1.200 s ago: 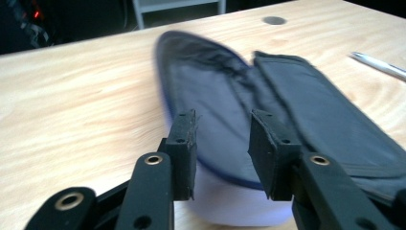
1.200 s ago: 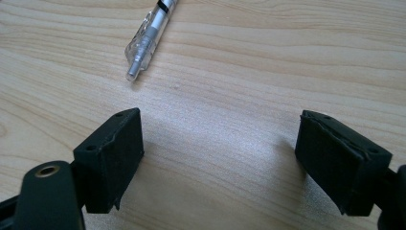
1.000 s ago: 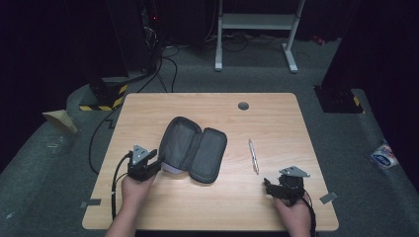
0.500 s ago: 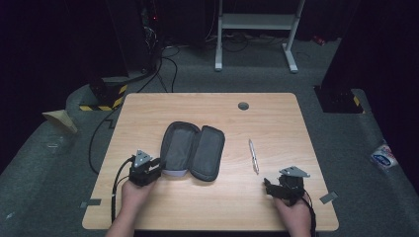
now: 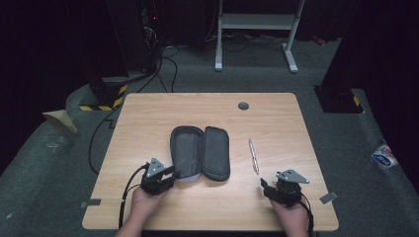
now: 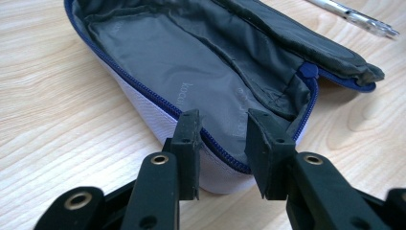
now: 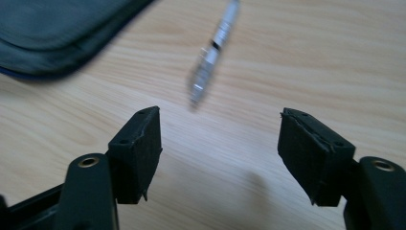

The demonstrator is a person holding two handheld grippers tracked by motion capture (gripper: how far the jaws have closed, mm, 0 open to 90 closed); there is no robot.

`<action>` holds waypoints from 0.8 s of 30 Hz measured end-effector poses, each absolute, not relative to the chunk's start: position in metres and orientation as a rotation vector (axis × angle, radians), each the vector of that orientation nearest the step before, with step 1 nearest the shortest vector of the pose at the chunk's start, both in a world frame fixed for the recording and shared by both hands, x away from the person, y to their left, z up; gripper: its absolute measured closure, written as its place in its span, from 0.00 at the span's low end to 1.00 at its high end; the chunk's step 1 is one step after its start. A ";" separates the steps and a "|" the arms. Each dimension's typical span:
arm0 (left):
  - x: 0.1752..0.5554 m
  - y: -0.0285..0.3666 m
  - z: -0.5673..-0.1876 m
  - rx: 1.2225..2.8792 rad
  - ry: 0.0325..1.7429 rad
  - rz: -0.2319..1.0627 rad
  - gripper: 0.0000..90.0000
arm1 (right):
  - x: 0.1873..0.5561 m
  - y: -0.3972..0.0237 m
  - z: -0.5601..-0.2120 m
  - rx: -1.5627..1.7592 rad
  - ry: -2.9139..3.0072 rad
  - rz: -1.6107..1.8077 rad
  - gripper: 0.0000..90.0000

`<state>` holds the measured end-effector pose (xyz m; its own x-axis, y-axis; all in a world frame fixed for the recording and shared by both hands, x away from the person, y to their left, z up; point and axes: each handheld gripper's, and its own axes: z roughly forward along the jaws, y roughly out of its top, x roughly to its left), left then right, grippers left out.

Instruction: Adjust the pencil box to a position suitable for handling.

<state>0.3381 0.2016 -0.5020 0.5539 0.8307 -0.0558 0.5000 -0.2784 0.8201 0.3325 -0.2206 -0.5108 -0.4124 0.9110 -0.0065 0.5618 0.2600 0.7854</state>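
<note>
An open grey pencil case (image 5: 200, 152) lies mid-surface, long axis running away from the person; the left gripper (image 6: 221, 128), narrowly parted, straddles its near rim; the right gripper (image 7: 220, 139), closing, empty, faces a pen (image 7: 212, 52).

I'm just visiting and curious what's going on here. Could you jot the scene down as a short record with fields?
Surface: wooden table
Main item: grey pencil case, unzipped and lying open, blue zipper, nothing visible inside
Other item: silver pen on the table, right of the case, apart from it
Left gripper: at the case's near end, jaws straddling its zipper edge, pads not yet pressing
Right gripper: open, jaws just been closing, nothing between them, pen ahead of it
</note>
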 end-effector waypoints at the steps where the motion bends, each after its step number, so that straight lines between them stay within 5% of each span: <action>1: 0.337 0.200 -0.502 1.949 1.068 0.496 0.73 | 0.331 -0.217 -0.509 1.317 2.075 1.019 0.37; 14: 0.332 0.195 -0.502 1.952 1.038 0.490 0.72 | 0.323 -0.119 -0.513 1.145 2.258 1.101 0.39; 24: 0.322 0.189 -0.503 1.927 1.013 0.469 0.70 | 0.349 -0.094 -0.517 1.102 2.250 0.987 0.57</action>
